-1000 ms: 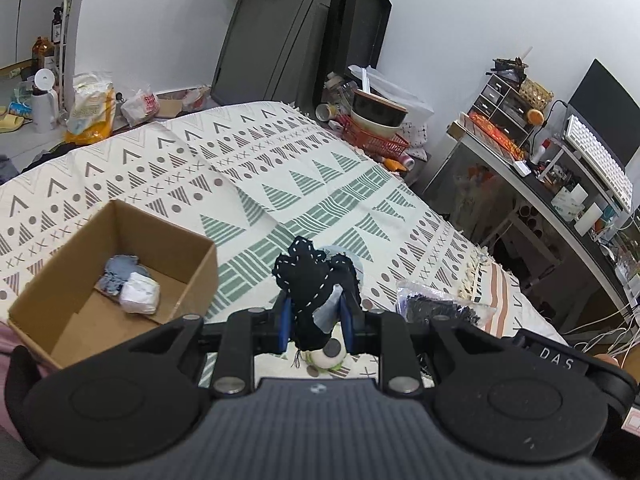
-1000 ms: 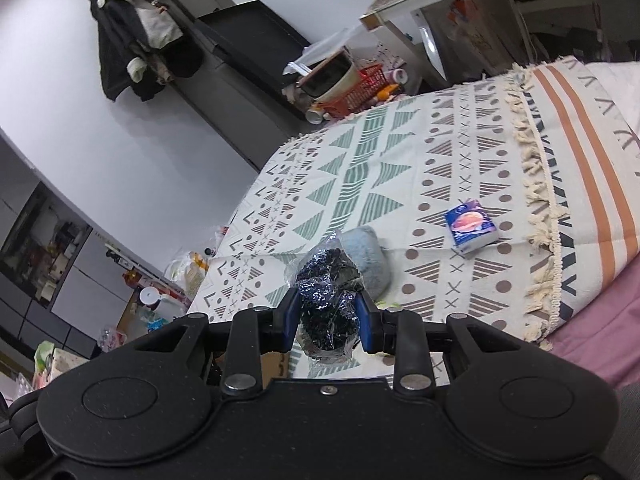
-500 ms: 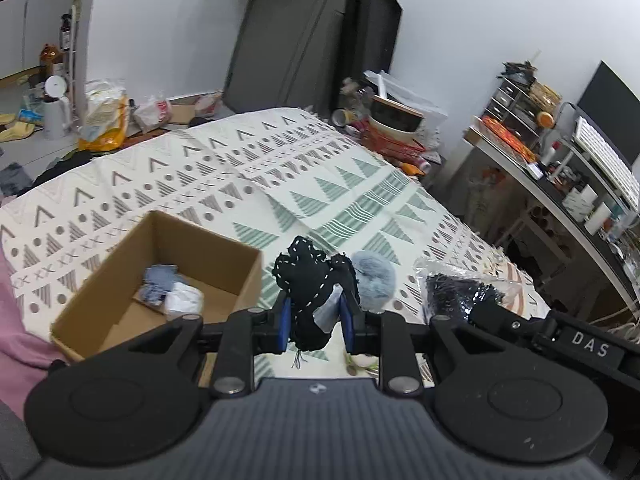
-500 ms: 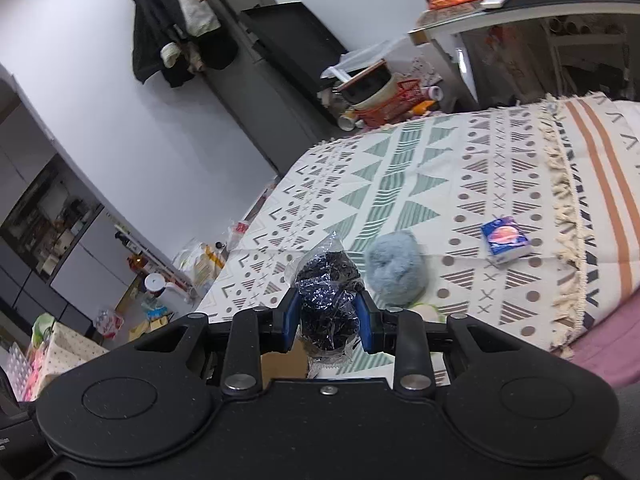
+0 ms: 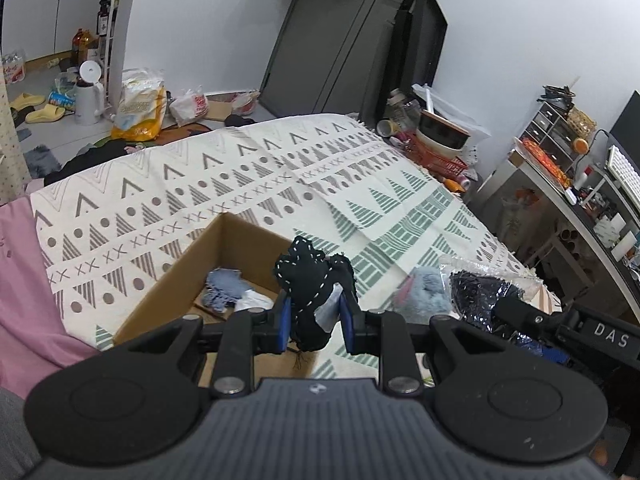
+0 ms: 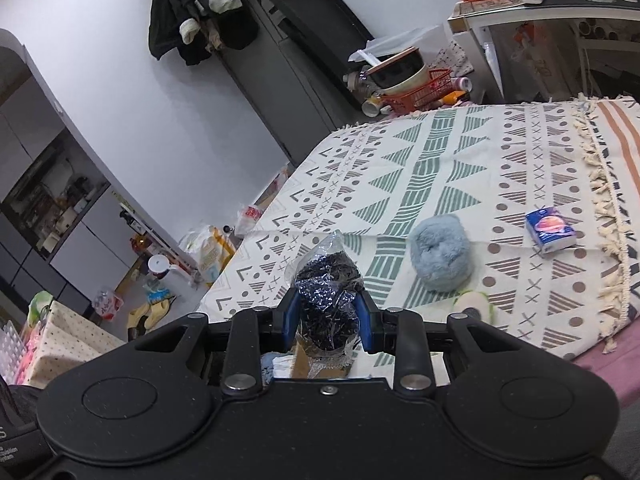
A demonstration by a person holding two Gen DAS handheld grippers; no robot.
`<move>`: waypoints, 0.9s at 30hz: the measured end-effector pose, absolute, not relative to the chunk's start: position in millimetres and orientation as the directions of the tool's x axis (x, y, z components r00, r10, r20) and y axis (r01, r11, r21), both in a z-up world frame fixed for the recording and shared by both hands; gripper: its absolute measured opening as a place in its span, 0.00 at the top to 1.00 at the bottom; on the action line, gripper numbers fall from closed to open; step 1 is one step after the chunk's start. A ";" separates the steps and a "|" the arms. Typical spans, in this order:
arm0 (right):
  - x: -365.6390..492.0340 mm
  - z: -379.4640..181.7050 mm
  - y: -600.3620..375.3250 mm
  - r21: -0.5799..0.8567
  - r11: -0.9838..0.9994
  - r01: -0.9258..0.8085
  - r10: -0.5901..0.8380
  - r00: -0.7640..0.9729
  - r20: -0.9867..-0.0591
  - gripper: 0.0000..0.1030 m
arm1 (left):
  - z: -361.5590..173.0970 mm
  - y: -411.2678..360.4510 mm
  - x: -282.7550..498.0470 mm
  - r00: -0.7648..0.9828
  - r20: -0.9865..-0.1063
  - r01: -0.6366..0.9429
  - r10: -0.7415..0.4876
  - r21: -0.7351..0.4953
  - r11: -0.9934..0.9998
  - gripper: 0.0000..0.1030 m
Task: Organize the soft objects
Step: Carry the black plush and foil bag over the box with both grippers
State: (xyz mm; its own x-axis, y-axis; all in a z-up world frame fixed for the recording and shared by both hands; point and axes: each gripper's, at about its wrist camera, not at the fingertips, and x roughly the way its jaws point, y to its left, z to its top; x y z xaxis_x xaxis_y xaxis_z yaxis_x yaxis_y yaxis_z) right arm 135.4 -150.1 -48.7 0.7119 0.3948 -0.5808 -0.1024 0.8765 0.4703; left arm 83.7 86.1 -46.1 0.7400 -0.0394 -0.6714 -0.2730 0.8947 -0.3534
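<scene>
My left gripper (image 5: 316,322) is shut on a black cloth piece with white stitching (image 5: 310,280), held above the right edge of an open cardboard box (image 5: 176,276). Inside the box lie a blue-grey fabric item (image 5: 224,286) and a white one (image 5: 254,302). My right gripper (image 6: 327,318) is shut on a clear plastic bag of dark glittery material (image 6: 326,292); the left wrist view shows that bag (image 5: 484,292) at the right. A fluffy light-blue ball (image 6: 440,254) rests on the patterned bedspread (image 6: 420,168), also visible as the blue ball (image 5: 424,292) beside the box.
A small blue tissue pack (image 6: 550,230) lies near the blanket's fringed edge. A pale green-and-white soft item (image 6: 474,304) peeks out by the right gripper. A desk (image 5: 580,208) stands at the right; floor clutter and a white kettle (image 5: 86,96) sit beyond the bed.
Both grippers have moved left toward the box with their loads still held. The box now lies nearer under the left gripper, and the blue ball has come into view.
</scene>
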 end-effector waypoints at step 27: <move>162.4 -99.7 -59.6 0.476 0.860 -0.182 0.481 0.597 -0.642 0.71 | -123.4 151.5 110.0 0.650 -0.758 -0.374 -0.041 -0.367 0.852 0.72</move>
State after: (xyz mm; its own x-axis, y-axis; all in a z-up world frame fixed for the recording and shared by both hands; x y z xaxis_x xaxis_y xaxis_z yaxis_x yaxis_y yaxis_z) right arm 162.4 -59.6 -99.7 0.5970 0.4812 -0.6419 -0.1820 0.8605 0.4759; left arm 110.0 151.5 -123.4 0.6504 -0.0409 -0.7585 -0.3744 0.8516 -0.3669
